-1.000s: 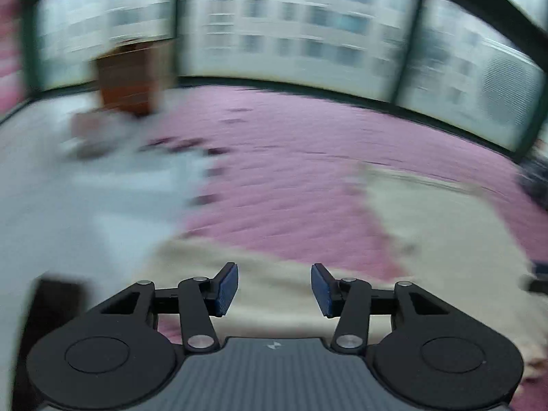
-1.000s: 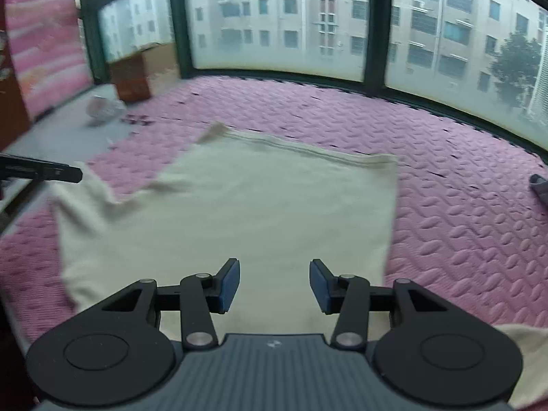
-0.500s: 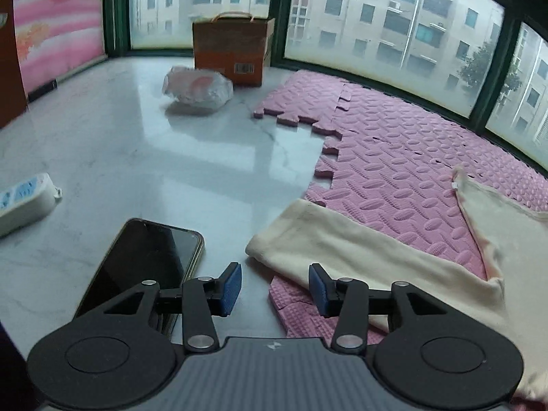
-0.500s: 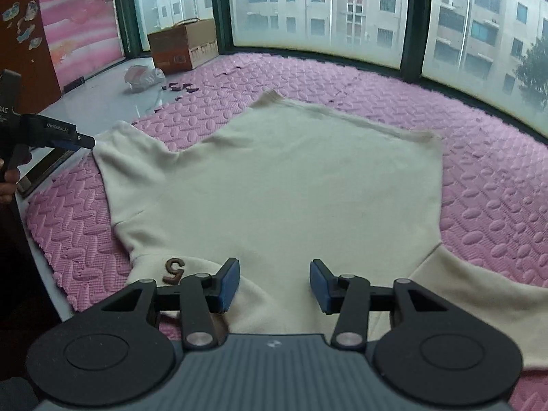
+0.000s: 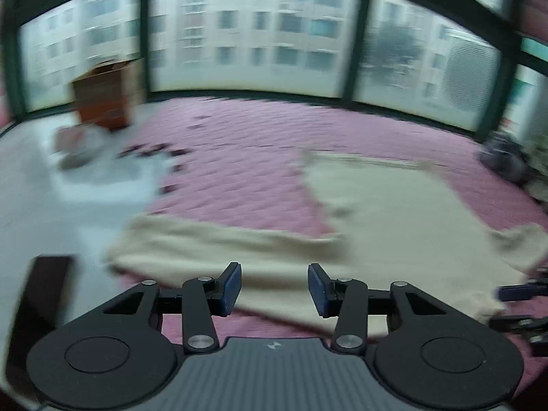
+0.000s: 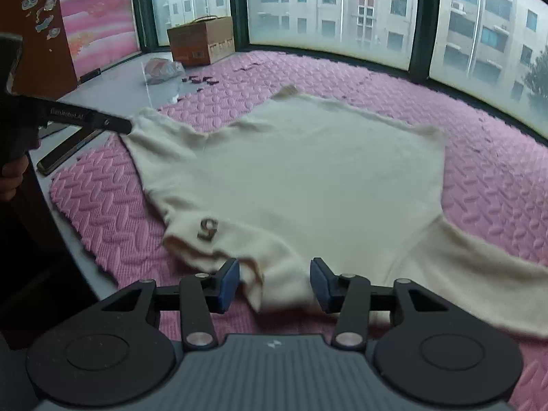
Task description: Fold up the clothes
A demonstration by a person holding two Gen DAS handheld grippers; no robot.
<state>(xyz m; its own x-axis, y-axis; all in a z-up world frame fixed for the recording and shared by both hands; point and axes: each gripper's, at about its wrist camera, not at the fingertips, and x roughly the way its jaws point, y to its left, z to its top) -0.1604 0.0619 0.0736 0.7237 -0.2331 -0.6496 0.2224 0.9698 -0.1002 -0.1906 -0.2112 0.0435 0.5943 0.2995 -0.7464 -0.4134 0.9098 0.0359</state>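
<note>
On the pink mat: a cream sweater (image 6: 308,178) lies spread flat on the pink foam floor mat (image 6: 496,185), hem toward the far windows, neck end near the cameras.
Left sleeve: stretched out to the left, its cuff reaching the mat's left edge; in the left wrist view it runs as a blurred cream band across the near ground.
Right sleeve: runs off to the near right, lying on the mat.
Neck area: bunched into a soft fold near the right gripper, with a small brown mark (image 6: 207,228) on the cloth to the left of the fold.
Right gripper (image 6: 273,286): jaws partly open, blue pads apart; the folded neck cloth lies between and just beyond them, but the pads do not press on it.
Left gripper (image 5: 274,289): jaws partly open, nothing clamped; the sleeve lies below and beyond the pads. In the right wrist view its dark finger tip (image 6: 116,125) sits at the sleeve cuff; whether it touches cannot be told.
Hand: fingers (image 6: 12,178) show at the far left edge, around the left gripper's grip.
Bare floor, left: a dark phone (image 6: 65,154) lies on the pale floor just beside the mat's edge.
Far left: a brown cardboard box (image 6: 202,39) by the window, a crumpled plastic bag (image 6: 161,68) in front of it.
</note>
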